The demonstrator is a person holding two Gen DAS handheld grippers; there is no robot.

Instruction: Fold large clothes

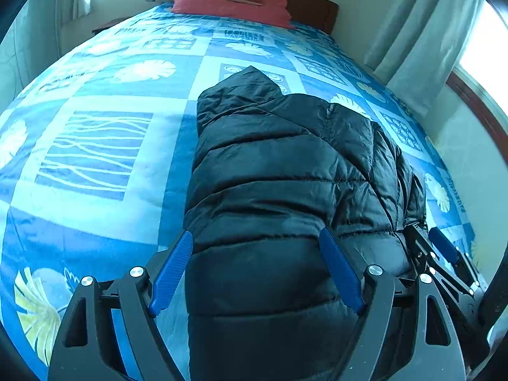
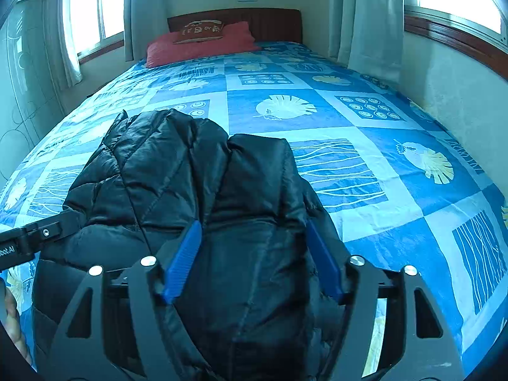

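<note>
While black puffer jacket [image 1: 279, 171] lies on bed [image 1: 95, 146], both hand-held grippers [image 1: 254, 270] [image 2: 250, 260] gape apart above it.

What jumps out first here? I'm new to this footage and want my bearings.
A black puffer jacket lies in a narrow bundle on the near part of a bed with a blue patchwork bedspread. Both blue-padded grippers, left gripper and right gripper, sit open over its near end. A red pillow rests against the far headboard.

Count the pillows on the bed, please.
2: a large red pillow at the headboard end of the bed, and a small dark red cushion on top of it. Others may be hidden.
</note>
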